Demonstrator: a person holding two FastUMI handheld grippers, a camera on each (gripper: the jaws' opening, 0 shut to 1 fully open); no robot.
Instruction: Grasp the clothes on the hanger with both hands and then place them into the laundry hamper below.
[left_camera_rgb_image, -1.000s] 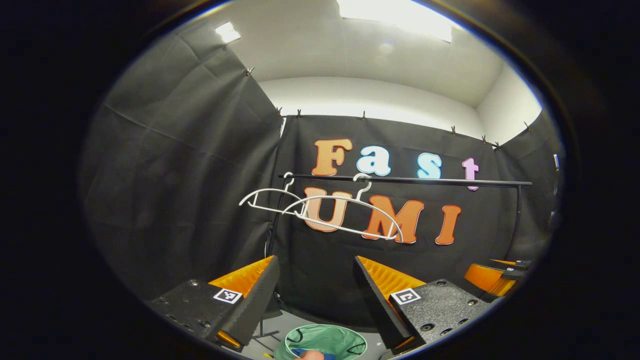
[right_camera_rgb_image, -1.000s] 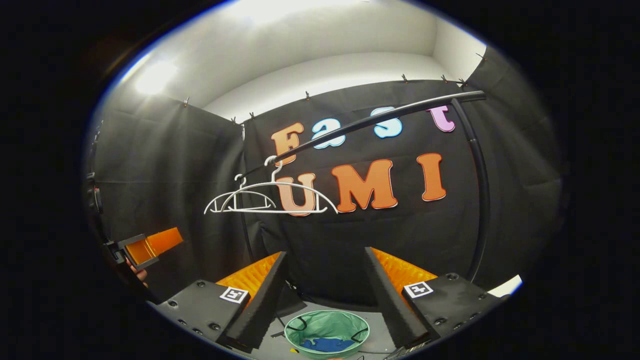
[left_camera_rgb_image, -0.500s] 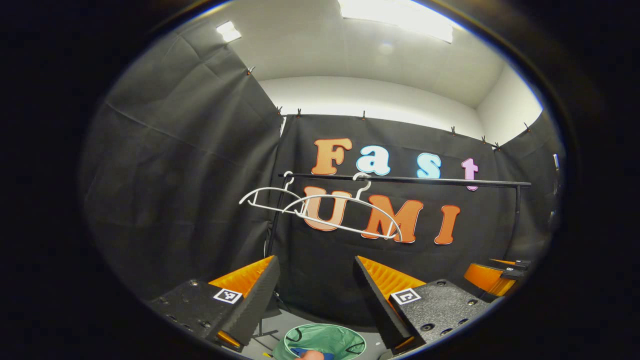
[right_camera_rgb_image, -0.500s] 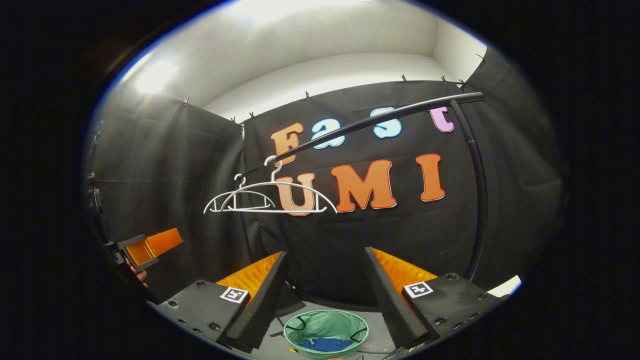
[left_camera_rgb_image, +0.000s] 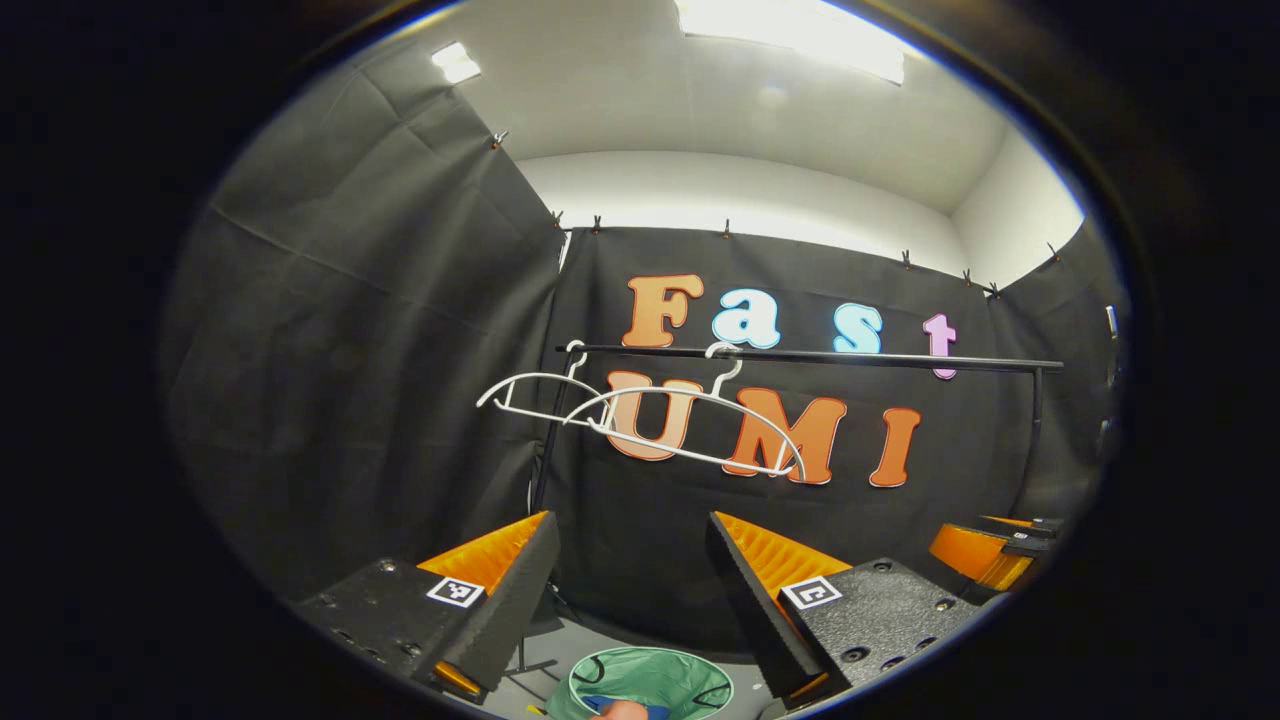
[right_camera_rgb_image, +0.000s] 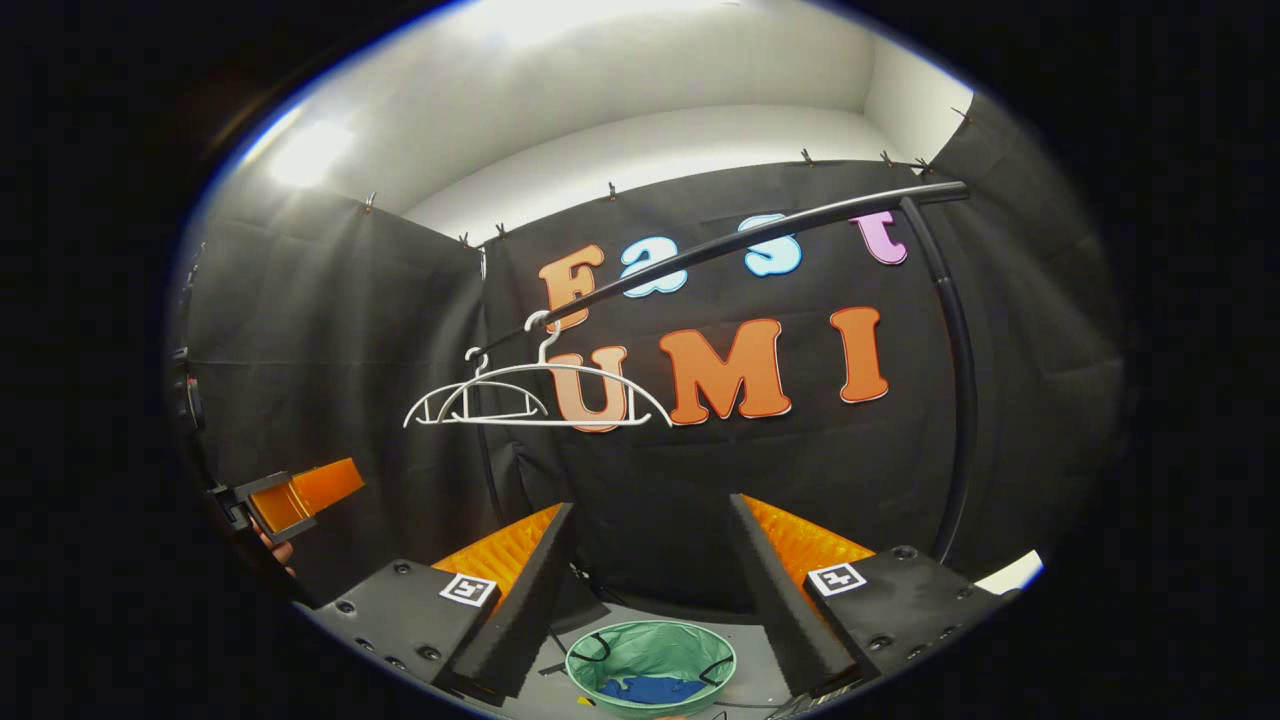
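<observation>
— Look at the left gripper (left_camera_rgb_image: 630, 560): its fingers stand wide apart with nothing between them, and over the last second it has barely drifted.

— Same for the right gripper (right_camera_rgb_image: 650, 555), spread open and empty, pointed at the rail (right_camera_rgb_image: 740, 245). Nothing much has changed, then.

— Right, and that says plenty. Both hangers (right_camera_rgb_image: 535, 395) hang bare from the rail.

— And the clothes?

— Down in the green laundry hamper (right_camera_rgb_image: 650, 650) on the floor, just ahead of both grippers. I see a blue garment (right_camera_rgb_image: 650, 688) lying inside, though from here I can't swear it's the whole load.

— So I'd judge the drop already made, and both hands simply pulled back.
</observation>
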